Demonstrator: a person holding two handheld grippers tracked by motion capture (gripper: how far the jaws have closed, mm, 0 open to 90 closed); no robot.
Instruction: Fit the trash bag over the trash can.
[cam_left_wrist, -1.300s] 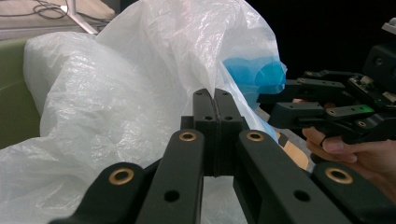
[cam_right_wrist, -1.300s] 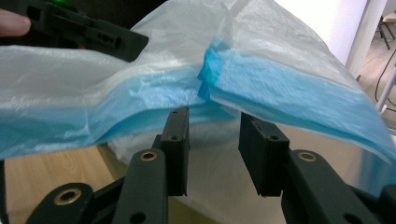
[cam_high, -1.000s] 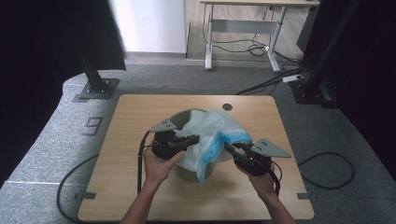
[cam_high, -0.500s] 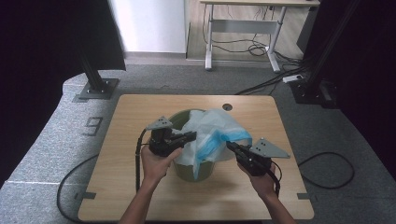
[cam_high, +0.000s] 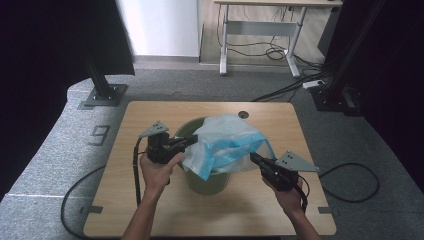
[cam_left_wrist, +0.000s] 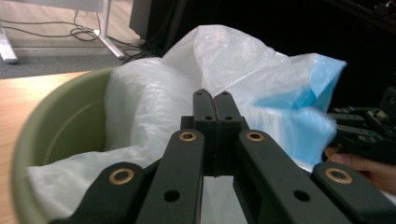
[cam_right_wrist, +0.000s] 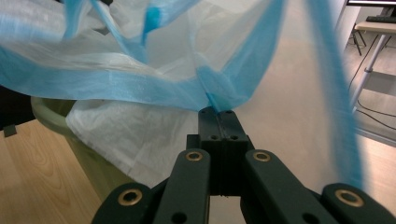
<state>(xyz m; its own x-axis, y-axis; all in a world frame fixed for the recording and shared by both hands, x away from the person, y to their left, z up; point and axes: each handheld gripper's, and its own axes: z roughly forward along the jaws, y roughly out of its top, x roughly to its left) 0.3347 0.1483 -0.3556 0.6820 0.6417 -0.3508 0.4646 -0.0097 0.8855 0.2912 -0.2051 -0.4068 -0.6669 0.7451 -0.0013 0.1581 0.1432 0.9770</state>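
A green bin (cam_high: 205, 180) stands near the middle of the wooden table (cam_high: 150, 210), with a white plastic bag (cam_high: 220, 132) trimmed in blue bunched over its mouth and spilling down the near side. The person works on it with 2 grippers, one in each hand.

The left gripper (cam_high: 187, 142) sits at the bin's left rim, level with the top. In the left gripper view its jaws are pressed together, with white bag film bunched right at their tips (cam_left_wrist: 214, 100); it looks pinched there, though the exact hold is hard to make out. The bin's green wall (cam_left_wrist: 56, 121) curves away on that view's left, lined with bag.

The right gripper (cam_high: 253, 158) comes in from the bin's right side. In the right gripper view its jaws are closed tight on the bag's blue band (cam_right_wrist: 212, 93), which stretches taut away from the tips toward the upper left. Loose blue strips hang blurred in front.
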